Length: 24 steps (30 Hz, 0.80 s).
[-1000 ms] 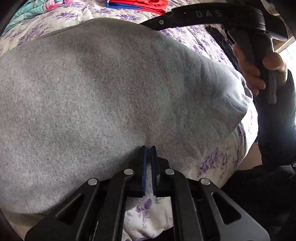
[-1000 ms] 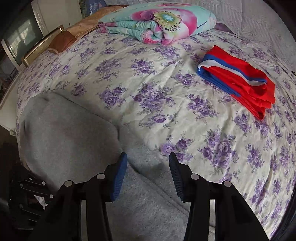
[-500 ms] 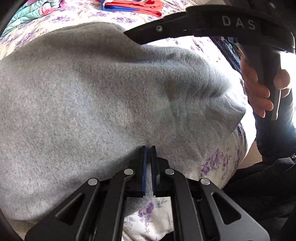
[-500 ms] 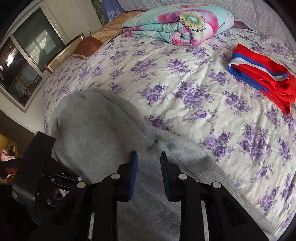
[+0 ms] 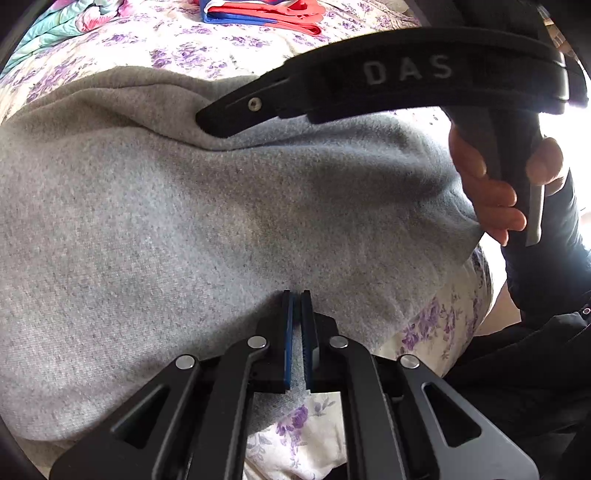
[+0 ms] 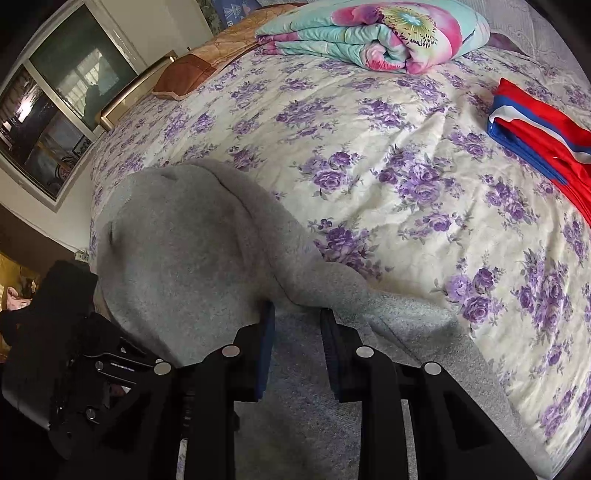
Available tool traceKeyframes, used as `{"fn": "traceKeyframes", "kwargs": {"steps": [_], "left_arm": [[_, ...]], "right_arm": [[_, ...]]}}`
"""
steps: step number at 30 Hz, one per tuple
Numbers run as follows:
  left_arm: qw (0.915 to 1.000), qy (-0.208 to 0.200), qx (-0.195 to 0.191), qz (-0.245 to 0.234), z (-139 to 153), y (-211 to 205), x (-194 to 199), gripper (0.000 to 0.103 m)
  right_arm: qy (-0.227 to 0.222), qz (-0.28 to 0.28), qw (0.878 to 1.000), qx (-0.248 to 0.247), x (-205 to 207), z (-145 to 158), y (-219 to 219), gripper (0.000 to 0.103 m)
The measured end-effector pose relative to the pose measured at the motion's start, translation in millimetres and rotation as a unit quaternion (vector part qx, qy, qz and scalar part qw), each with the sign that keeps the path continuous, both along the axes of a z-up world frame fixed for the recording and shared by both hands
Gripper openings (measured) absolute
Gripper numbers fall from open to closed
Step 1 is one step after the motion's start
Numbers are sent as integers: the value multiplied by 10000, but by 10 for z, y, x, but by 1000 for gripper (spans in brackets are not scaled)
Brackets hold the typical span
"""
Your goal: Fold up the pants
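Observation:
Grey fleece pants (image 5: pixel 192 221) lie on a flowered bed sheet (image 6: pixel 388 166). My left gripper (image 5: pixel 296 295) is shut on the near edge of the pants. In the right wrist view my right gripper (image 6: pixel 297 314) has its blue-padded fingers closed onto a raised fold of the same grey pants (image 6: pixel 192 266), and the cloth drapes over the fingertips and hides them. The right gripper (image 5: pixel 207 120) also shows in the left wrist view, its tips pressed into the fold at the far side of the pants.
A folded red, white and blue garment (image 6: pixel 546 144) lies at the right of the bed. A rolled flowered quilt (image 6: pixel 388 33) and a brown pillow (image 6: pixel 192 74) lie at the head. A window (image 6: pixel 48 107) is at the left. The bed edge (image 5: pixel 461 332) drops off by the person's arm.
The right gripper has moved in over the pants and closed from open onto a fold, lifting the cloth into a ridge. The left gripper has stayed shut on the near edge.

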<state>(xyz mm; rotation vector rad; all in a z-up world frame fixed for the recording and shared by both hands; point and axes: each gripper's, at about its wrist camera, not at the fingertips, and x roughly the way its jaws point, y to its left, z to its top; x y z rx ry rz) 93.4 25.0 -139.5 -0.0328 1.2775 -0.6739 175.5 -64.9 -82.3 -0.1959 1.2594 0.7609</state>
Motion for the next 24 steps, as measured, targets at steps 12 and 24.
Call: {"fn": "traceKeyframes", "kwargs": {"steps": [12,24], "left_arm": [[10000,-20,-55,-7,22,69,13,5],[9997,123,-213,69,31,156,57,5]], "right_arm": [[-792,75,9951,-581,379,444,138,8],[-404,420,9924,-1086,591,-152,250,14]]}}
